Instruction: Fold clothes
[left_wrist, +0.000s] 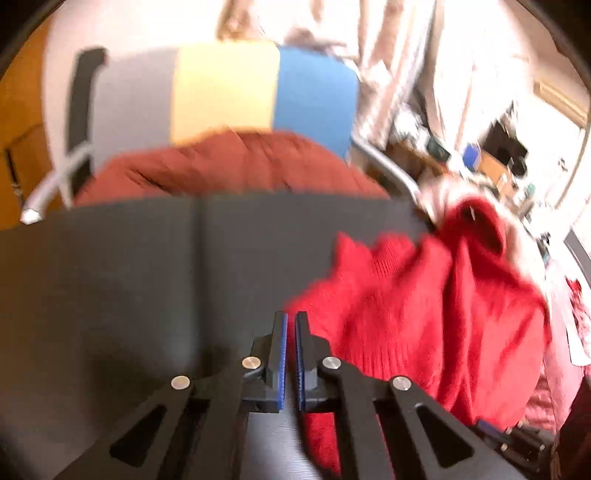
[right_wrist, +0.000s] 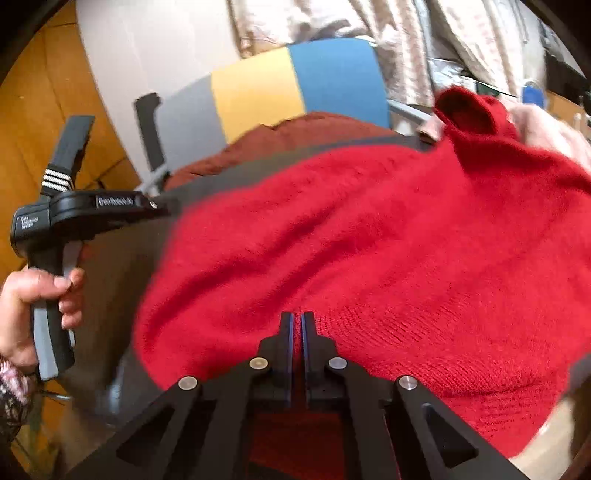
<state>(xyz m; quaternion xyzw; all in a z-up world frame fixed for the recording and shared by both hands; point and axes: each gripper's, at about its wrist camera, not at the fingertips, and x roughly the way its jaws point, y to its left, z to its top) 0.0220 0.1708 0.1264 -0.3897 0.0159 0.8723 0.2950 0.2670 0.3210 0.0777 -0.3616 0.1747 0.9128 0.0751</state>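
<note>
A bright red knit sweater (right_wrist: 388, 236) lies bunched on a dark grey table (right_wrist: 110, 280); in the left wrist view the sweater (left_wrist: 436, 302) covers the right part of the table (left_wrist: 129, 280). My right gripper (right_wrist: 297, 318) is shut on the sweater's near hem, with red cloth showing between the pads. My left gripper (left_wrist: 290, 318) has its jaws nearly closed with nothing between them, over bare table just left of the sweater's edge. The left tool's handle (right_wrist: 51, 251), held by a hand, shows at the left of the right wrist view.
A dark rust-red garment (left_wrist: 229, 166) lies at the table's far edge, also seen in the right wrist view (right_wrist: 295, 136). Behind it stands a chair with a grey, yellow and blue back (left_wrist: 229, 92). Curtains and cluttered shelves (left_wrist: 498, 140) are at the right.
</note>
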